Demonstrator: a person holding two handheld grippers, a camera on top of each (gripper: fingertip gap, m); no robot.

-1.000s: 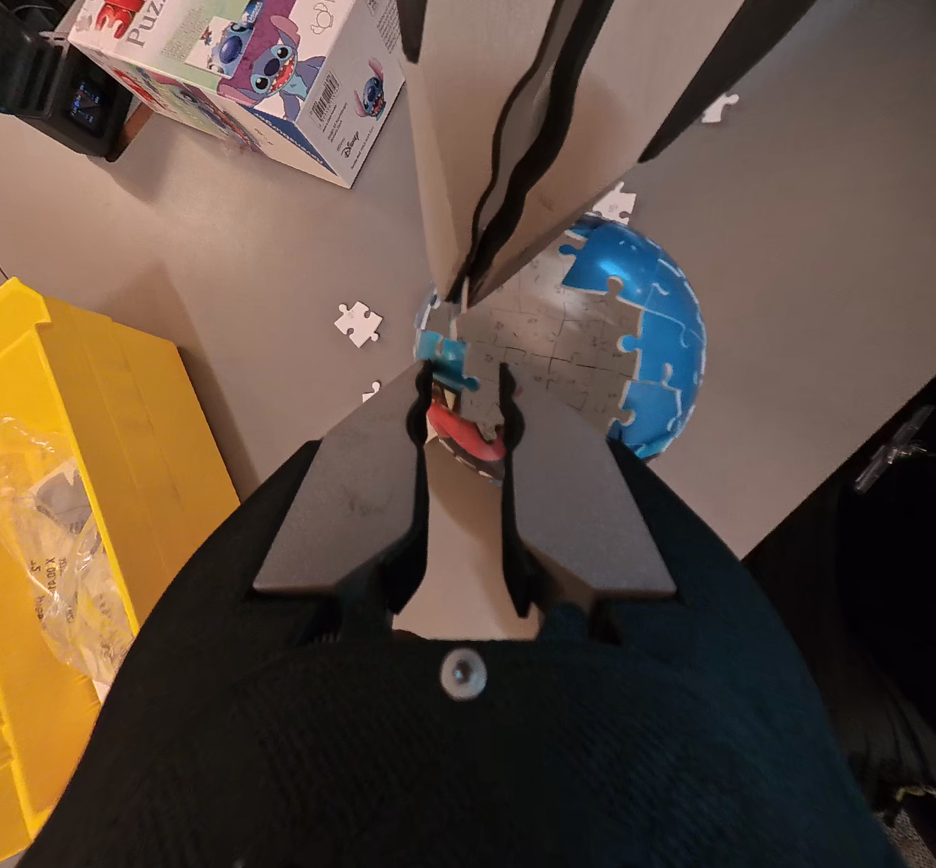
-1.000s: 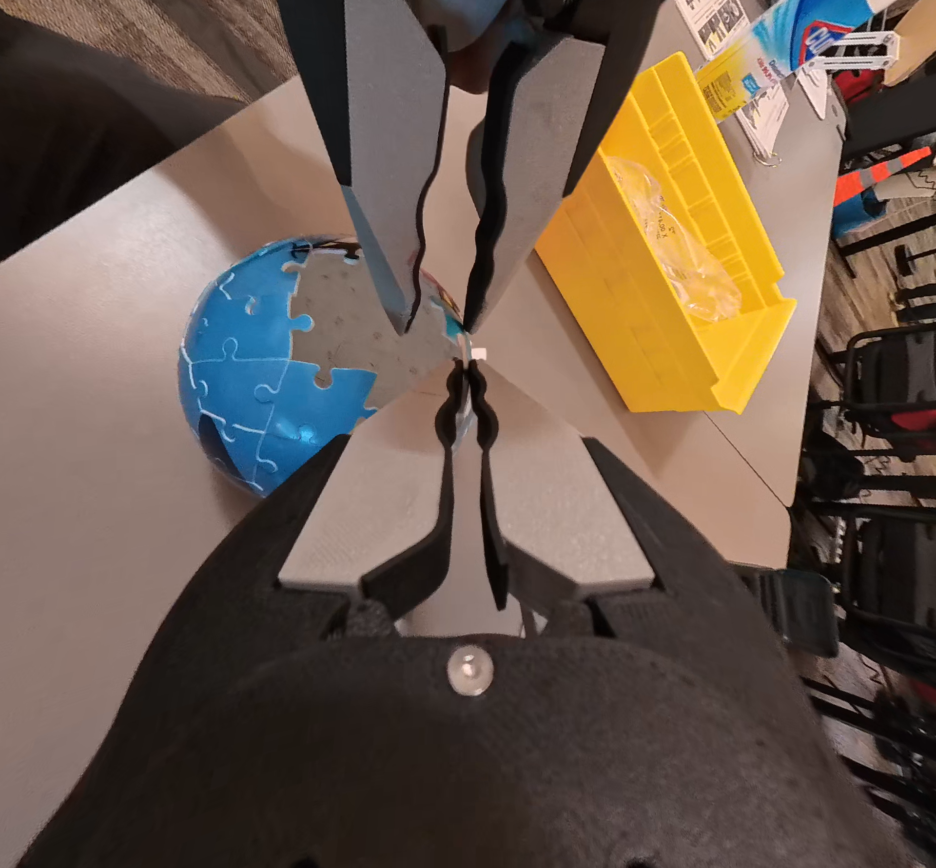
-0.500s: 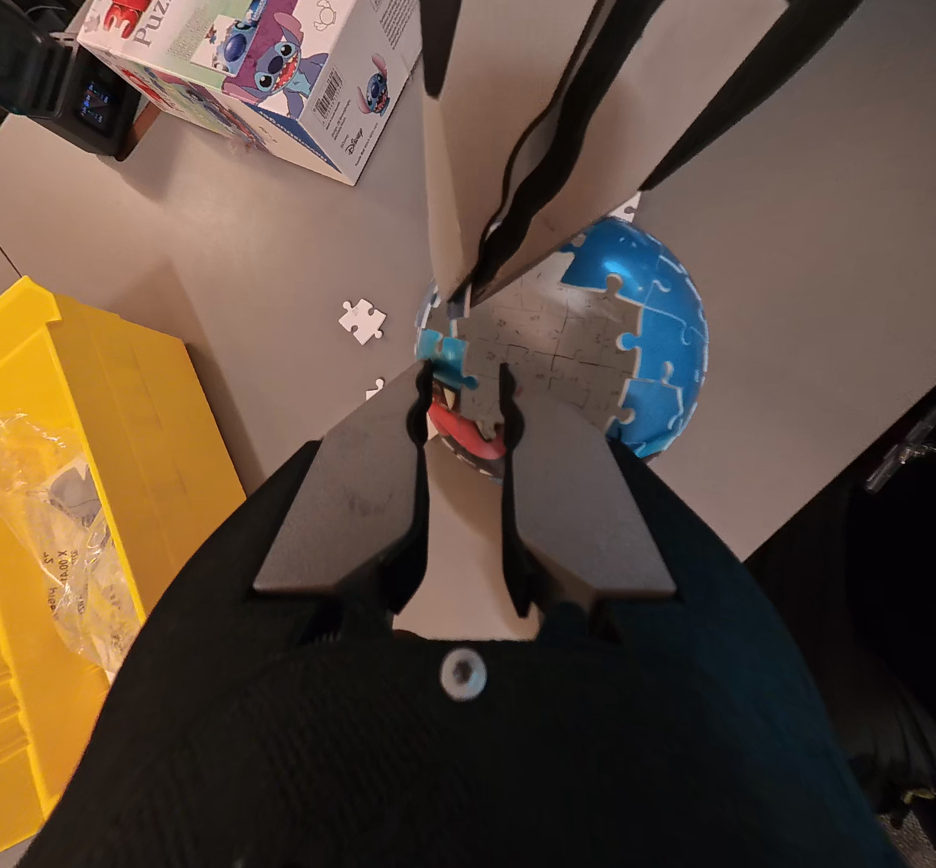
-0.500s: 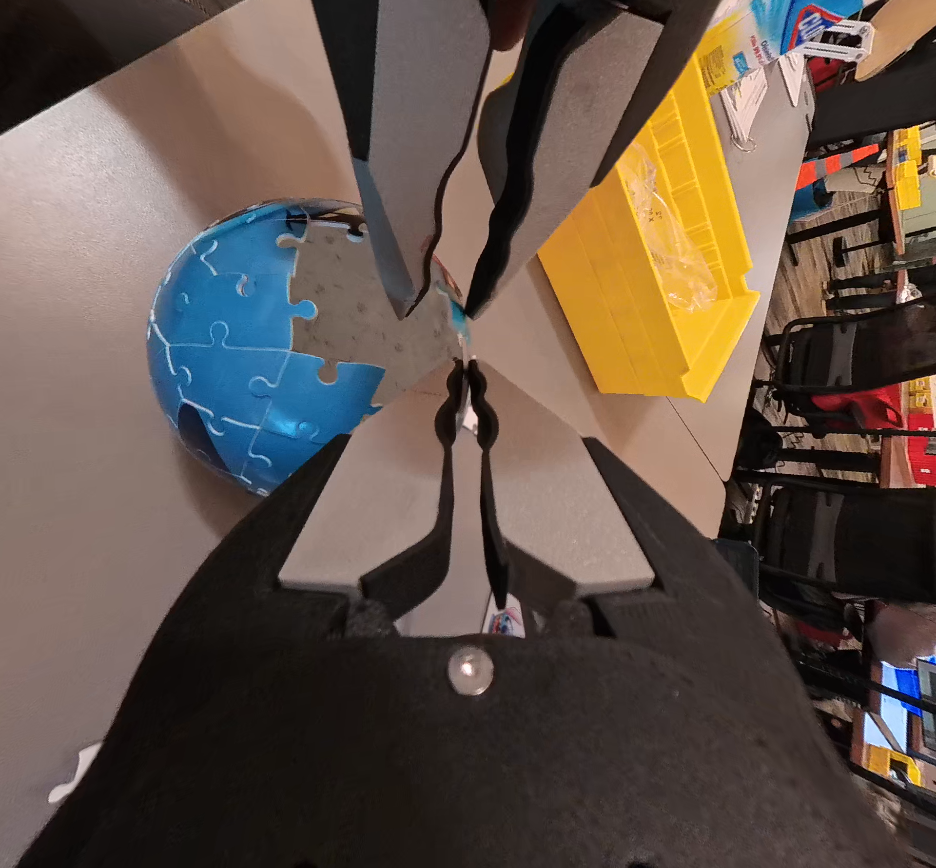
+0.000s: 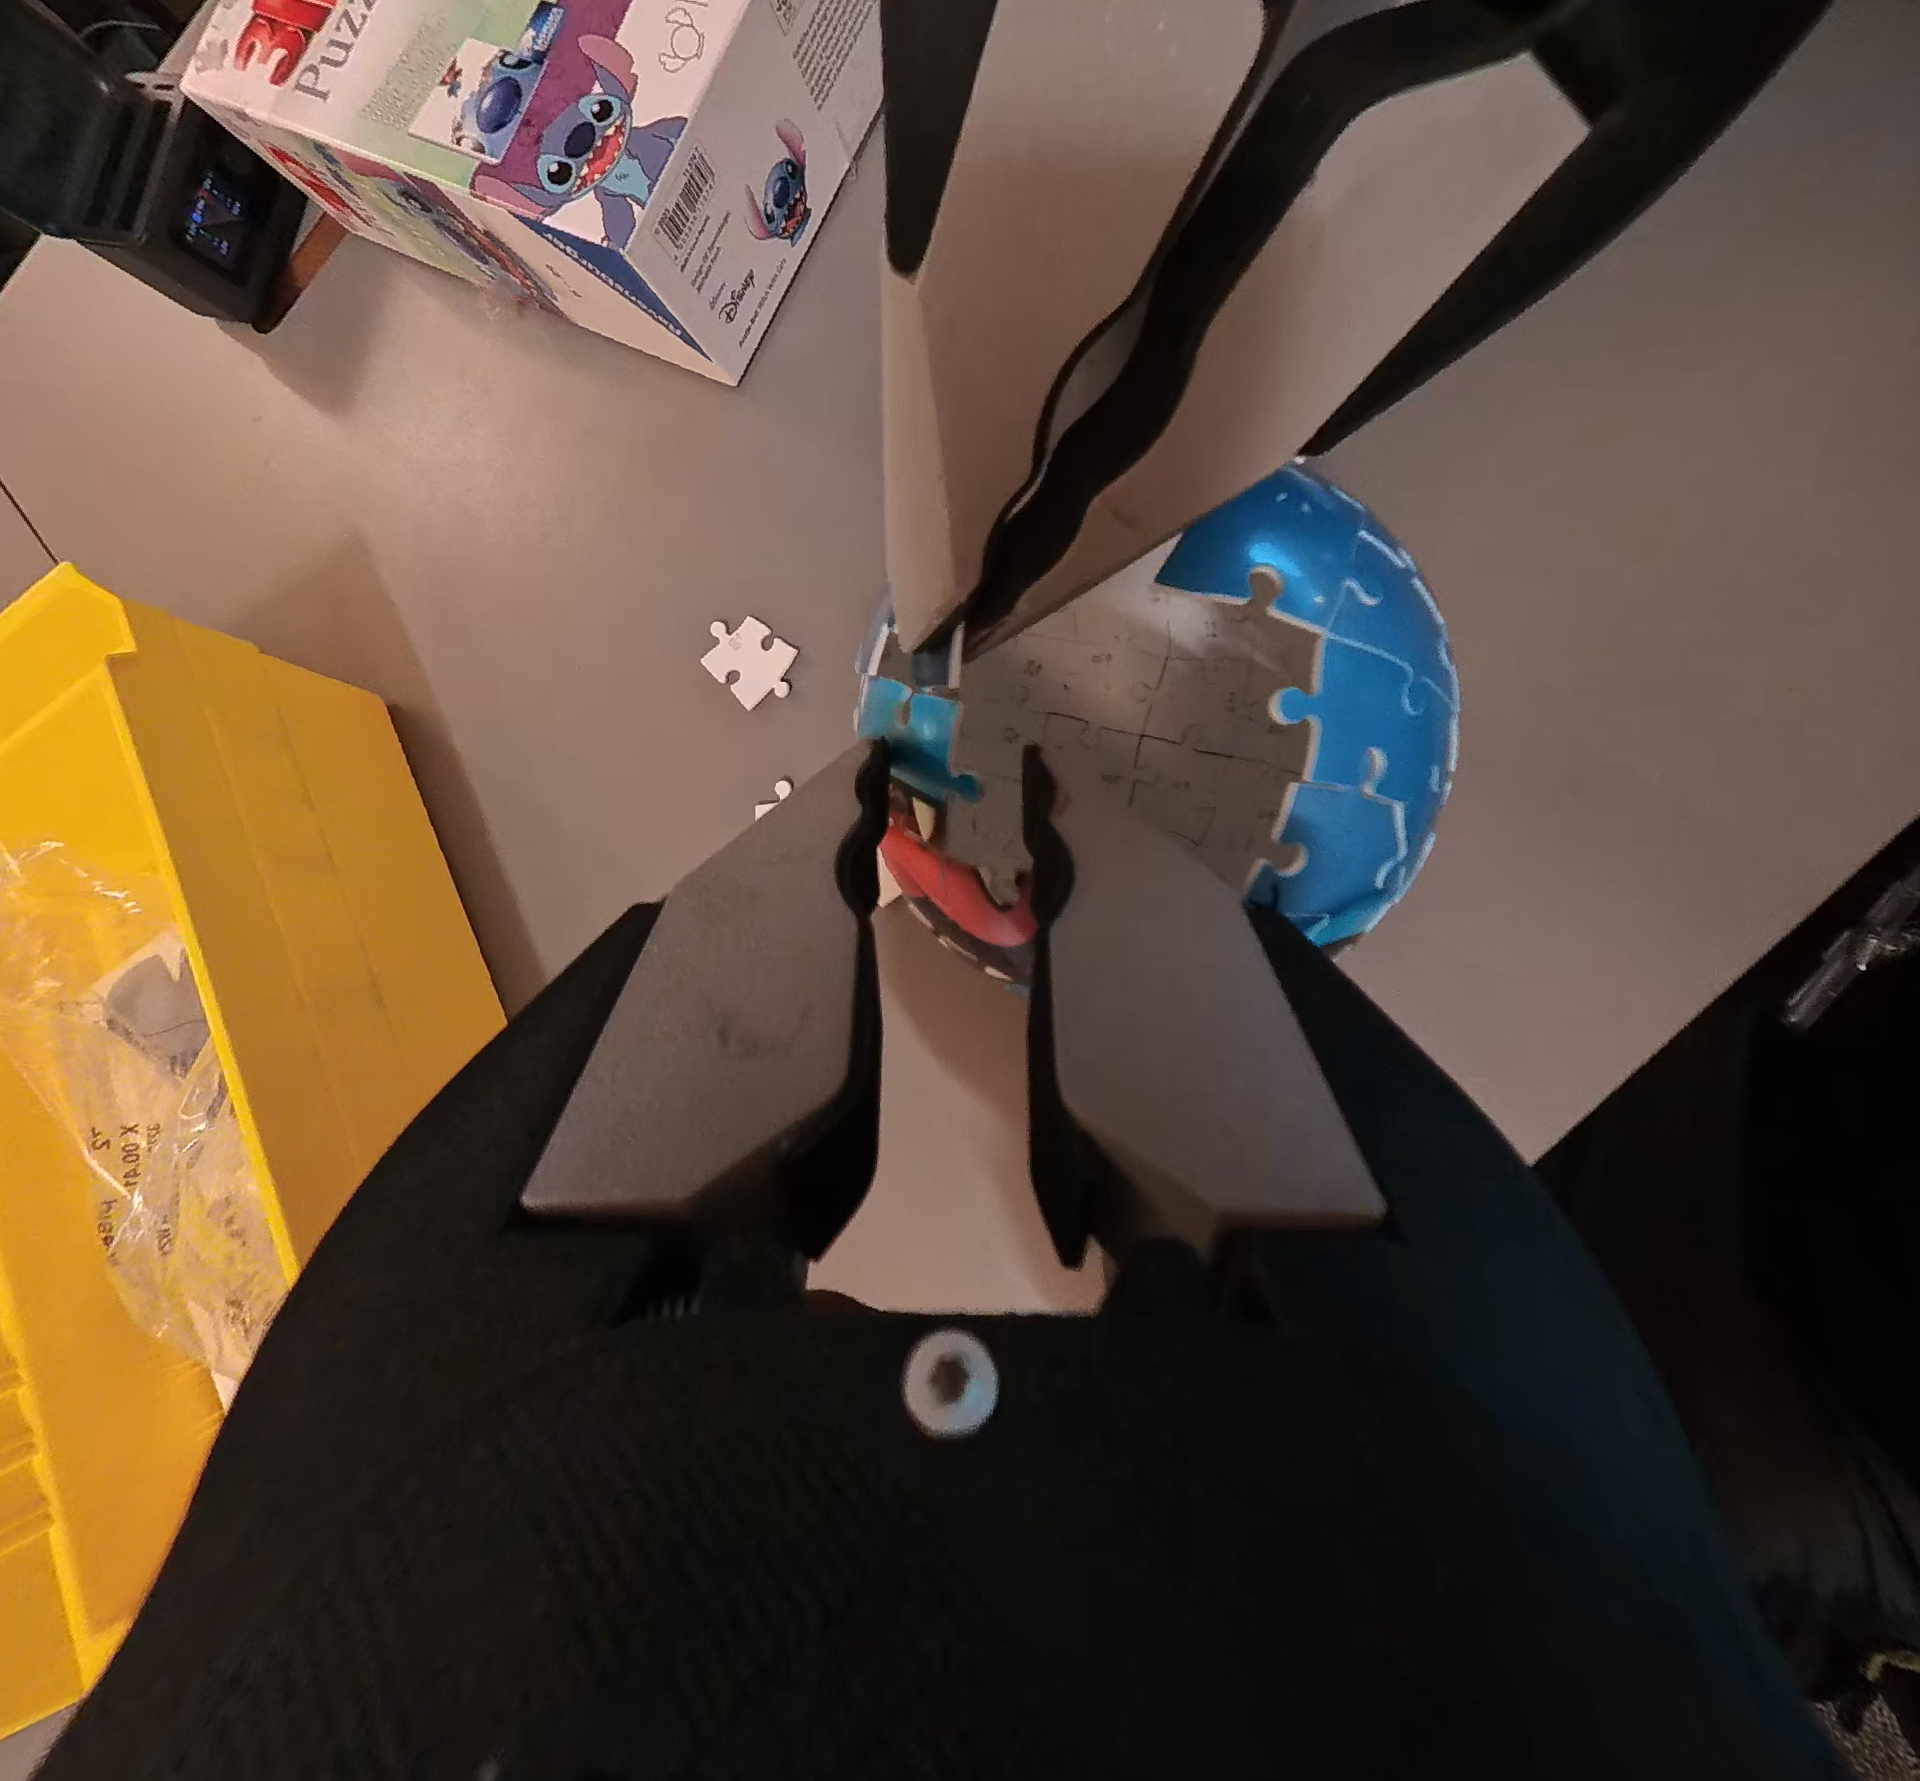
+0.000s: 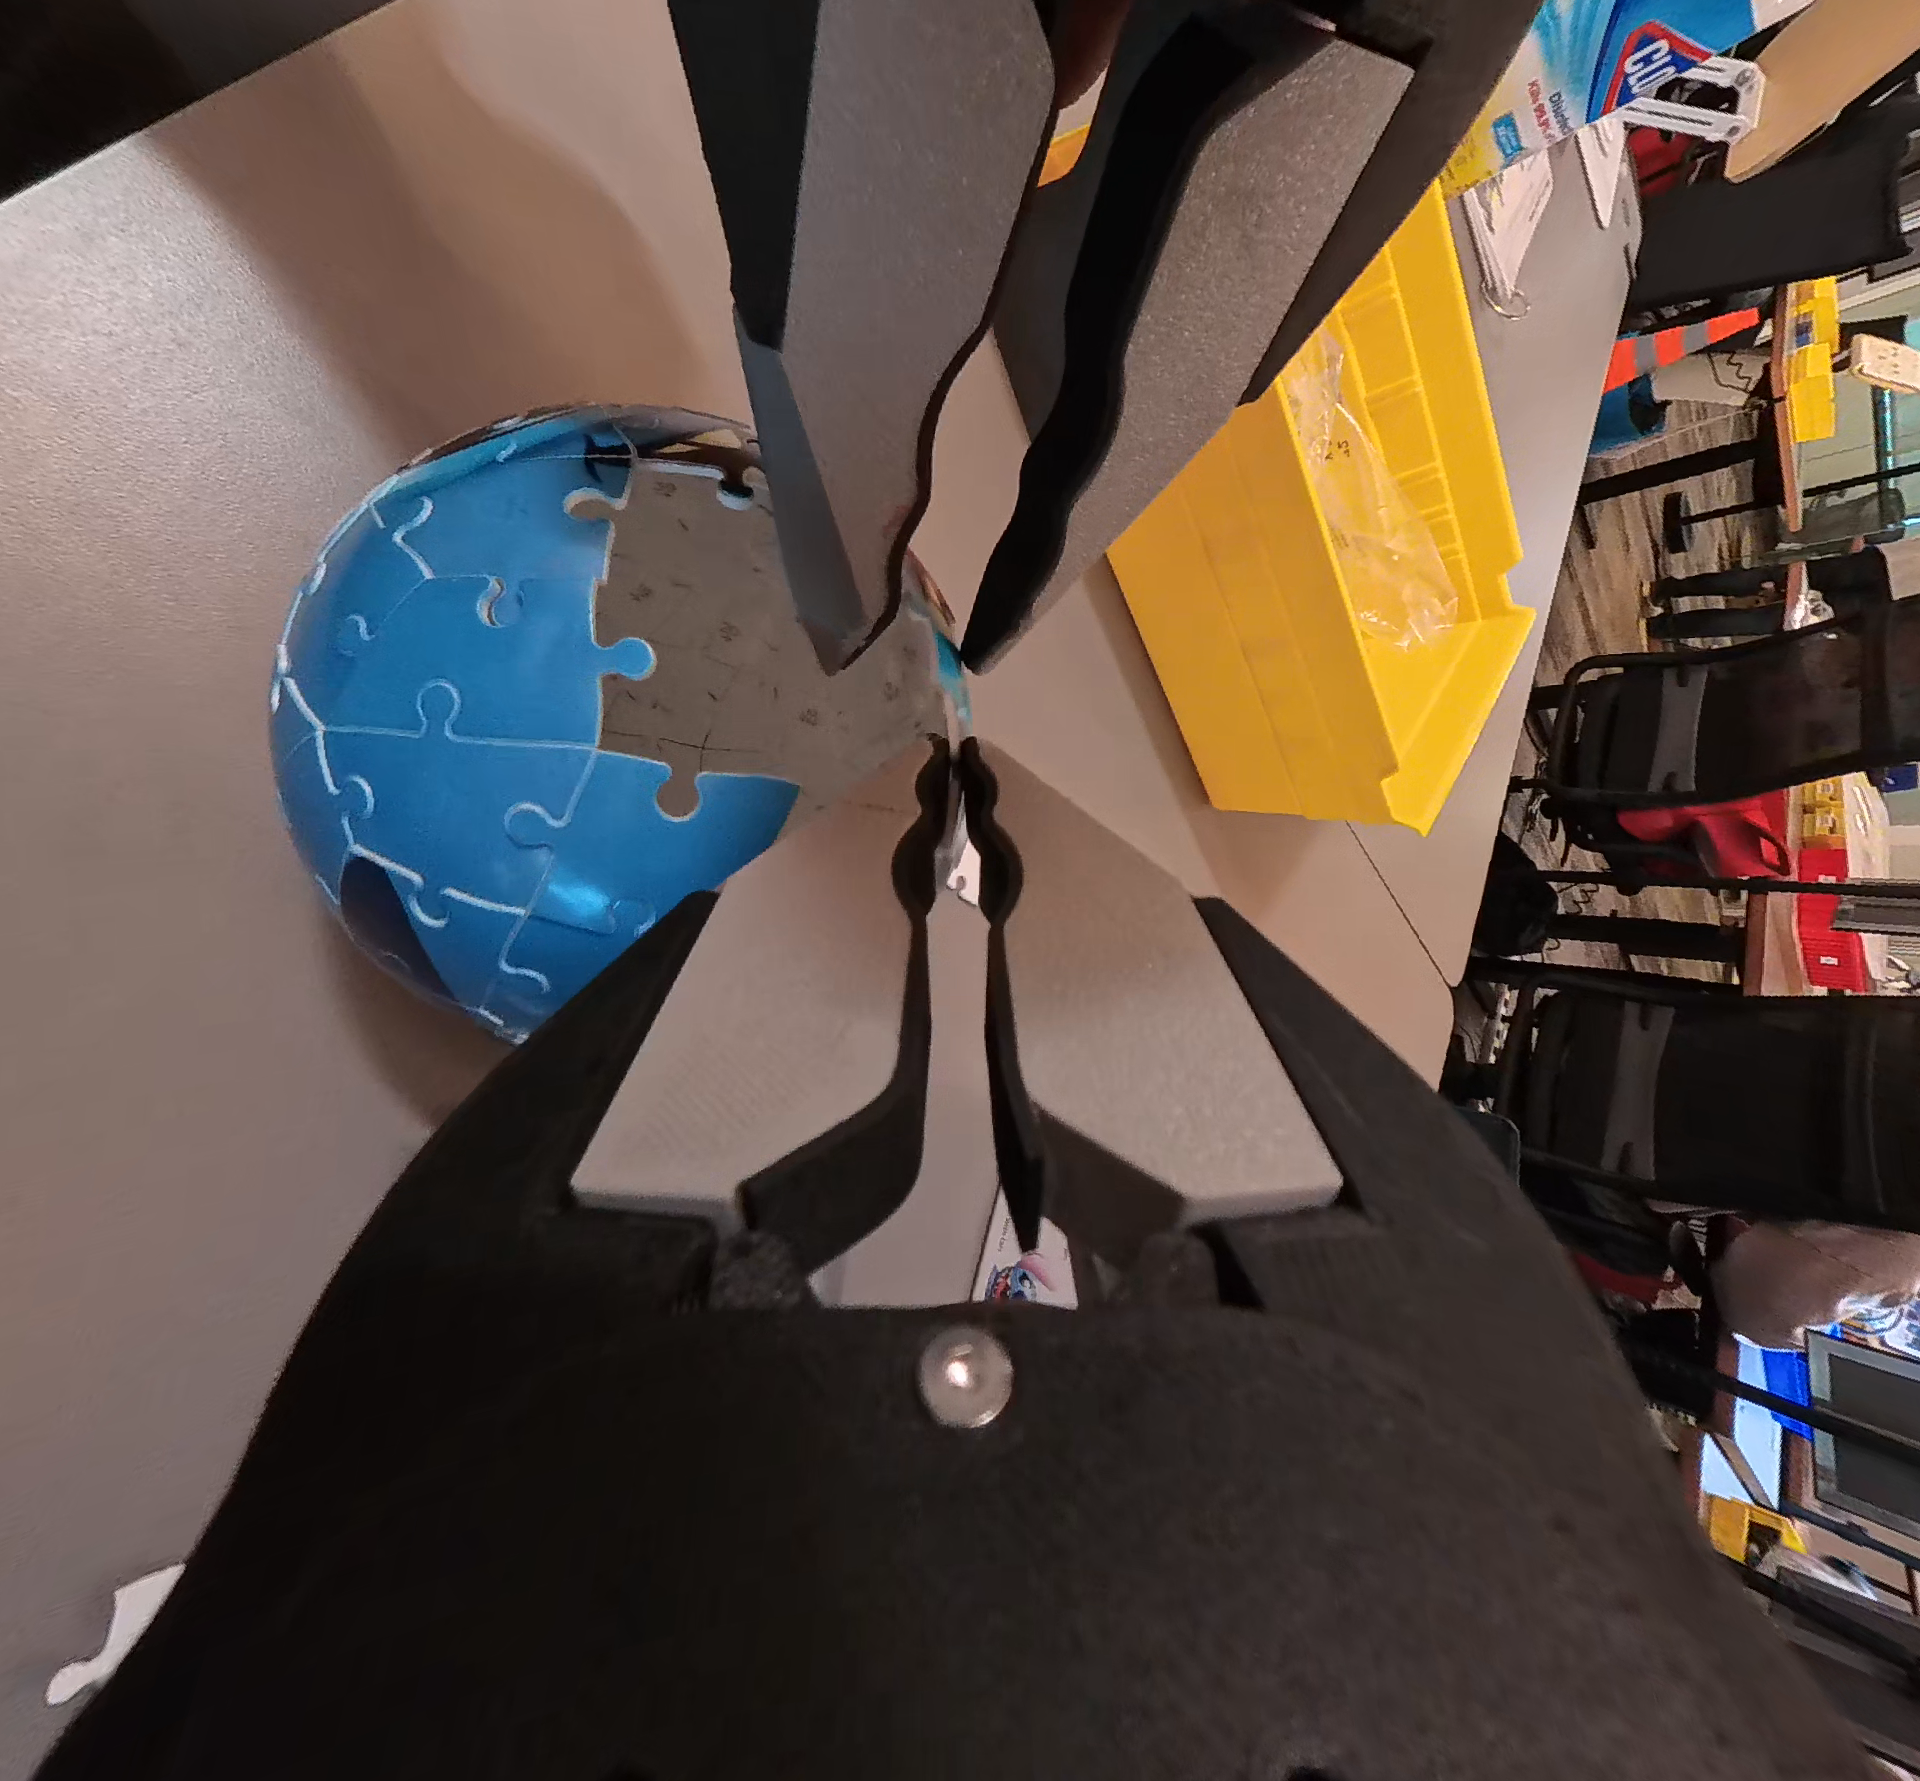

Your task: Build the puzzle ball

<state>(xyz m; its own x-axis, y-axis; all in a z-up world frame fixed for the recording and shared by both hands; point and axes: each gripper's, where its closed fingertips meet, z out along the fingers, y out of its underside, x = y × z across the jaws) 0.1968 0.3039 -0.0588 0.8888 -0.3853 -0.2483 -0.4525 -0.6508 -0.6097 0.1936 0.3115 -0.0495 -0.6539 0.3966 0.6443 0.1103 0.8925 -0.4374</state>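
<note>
The partly built puzzle ball [image 5: 1361, 734] is a blue hollow shell with a grey inside, and it rests on the grey table. It also shows in the right wrist view [image 6: 468, 723]. My left gripper [image 5: 953, 770] straddles the shell's near rim with one finger inside and one outside, shut on it. In the right wrist view it comes down from the top [image 6: 904, 656]. My right gripper [image 6: 956, 755] is shut on a thin blue-and-white puzzle piece [image 6: 958, 858] and holds it at the rim, tip to tip with the left gripper. In the left wrist view it comes in from above [image 5: 940, 635].
A loose white piece [image 5: 750, 663] lies left of the ball, and another [image 6: 104, 1648] lies by the right gripper. The puzzle box [image 5: 540, 100] stands at the back left. A yellow bin [image 5: 156, 1004] holds a plastic bag. The table edge [image 5: 1662, 1004] runs close to the ball. Only a small space, under 4 cm, lies between the two pairs of fingers.
My right gripper has tilted and shifted a little at the ball's rim, still holding the piece. My left gripper keeps its hold on the rim.
</note>
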